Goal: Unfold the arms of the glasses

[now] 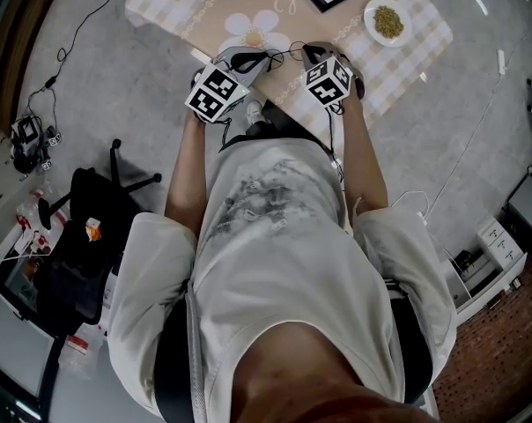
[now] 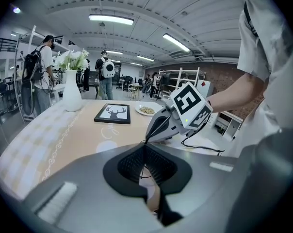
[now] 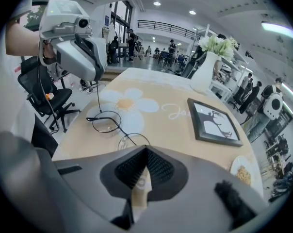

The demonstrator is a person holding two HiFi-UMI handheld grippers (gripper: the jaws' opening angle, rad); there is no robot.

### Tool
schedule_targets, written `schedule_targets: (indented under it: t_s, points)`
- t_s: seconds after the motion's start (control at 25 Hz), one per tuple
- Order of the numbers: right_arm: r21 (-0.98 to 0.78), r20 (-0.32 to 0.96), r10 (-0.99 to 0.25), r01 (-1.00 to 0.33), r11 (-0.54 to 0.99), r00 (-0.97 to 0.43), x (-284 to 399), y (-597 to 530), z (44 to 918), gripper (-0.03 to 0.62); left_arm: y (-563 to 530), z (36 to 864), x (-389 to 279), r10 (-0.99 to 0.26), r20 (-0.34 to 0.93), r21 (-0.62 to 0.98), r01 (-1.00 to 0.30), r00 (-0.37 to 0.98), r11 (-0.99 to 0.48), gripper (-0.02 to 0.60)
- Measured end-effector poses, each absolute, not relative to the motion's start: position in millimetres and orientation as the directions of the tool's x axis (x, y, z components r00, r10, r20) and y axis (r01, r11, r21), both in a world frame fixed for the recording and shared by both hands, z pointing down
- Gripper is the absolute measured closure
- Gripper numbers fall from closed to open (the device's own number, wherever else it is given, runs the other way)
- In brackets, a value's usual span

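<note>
Where the two tools meet over the near table edge, the left gripper [image 2: 145, 152] has its jaws pressed together on a thin dark wire arm of the glasses [image 3: 106, 122]. The wire runs out of the pads to the pointed tip of the right gripper [image 3: 146, 153].

Right gripper: jaws likewise fully closed, pinching the wire frame at the nearer lens, whose rim disappears under the tip.

Left gripper, as seen from the right gripper view: held higher than the tabletop, with a fine wire running from its tip down to the glasses.

Glasses: round and thin-rimmed, low over the cloth between the two tips, just beside a printed white daisy [image 3: 129, 103]. Whether the lenses rest on the cloth cannot be told.

Tablecloth [image 3: 166, 135]: beige centre, pale checked border.

Beyond the glasses and well apart from them:
- a black-framed deer picture [image 3: 214, 123], lying flat
- a small white plate [image 3: 241, 171] of brownish food beside it
- a white vase [image 3: 203, 79] of white flowers at the far end

Head view: both forearms reach forward from a light shirt, marker cubes uppermost. A black office chair [image 3: 49, 98] stands on the grey floor to the person's left. People with backpacks stand in the hall behind.
</note>
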State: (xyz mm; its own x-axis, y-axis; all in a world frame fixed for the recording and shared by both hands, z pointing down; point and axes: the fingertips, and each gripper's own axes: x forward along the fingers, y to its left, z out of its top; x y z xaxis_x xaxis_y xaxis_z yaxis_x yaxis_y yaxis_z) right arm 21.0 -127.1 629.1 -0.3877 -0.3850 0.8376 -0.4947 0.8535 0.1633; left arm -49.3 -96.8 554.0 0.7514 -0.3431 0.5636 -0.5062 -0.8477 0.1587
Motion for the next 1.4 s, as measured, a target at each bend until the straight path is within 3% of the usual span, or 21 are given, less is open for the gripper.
schedule_targets:
  t_s: [0.36, 0.8, 0.92, 1.4]
  points:
    - [0.198, 0.823, -0.42, -0.499, 0.843, -0.382, 19.5, -126.2, 626.5, 0.576, -96.1, 555.7, -46.6, -0.32, 0.558, 0.19, -0.493, 0.766, -0.849, 0.575]
    - [0.177, 0.775, -0.402, -0.444, 0.878, -0.487, -6.8, -104.7, 609.4, 0.574, -89.4, 553.4, -45.2, -0.298, 0.555, 0.2, -0.472, 0.777, -0.859, 0.575]
    - [0.175, 0.767, -0.398, -0.434, 0.884, -0.504, -12.3, -100.2, 605.5, 0.524, -87.4, 553.3, -45.0, -0.294, 0.555, 0.198, -0.467, 0.778, -0.862, 0.575]
    - [0.172, 0.746, -0.381, -0.394, 0.903, -0.547, -29.3, -78.5, 594.0, 0.497, -84.1, 549.4, -45.7, -0.284, 0.547, 0.2, -0.452, 0.788, -0.87, 0.575]
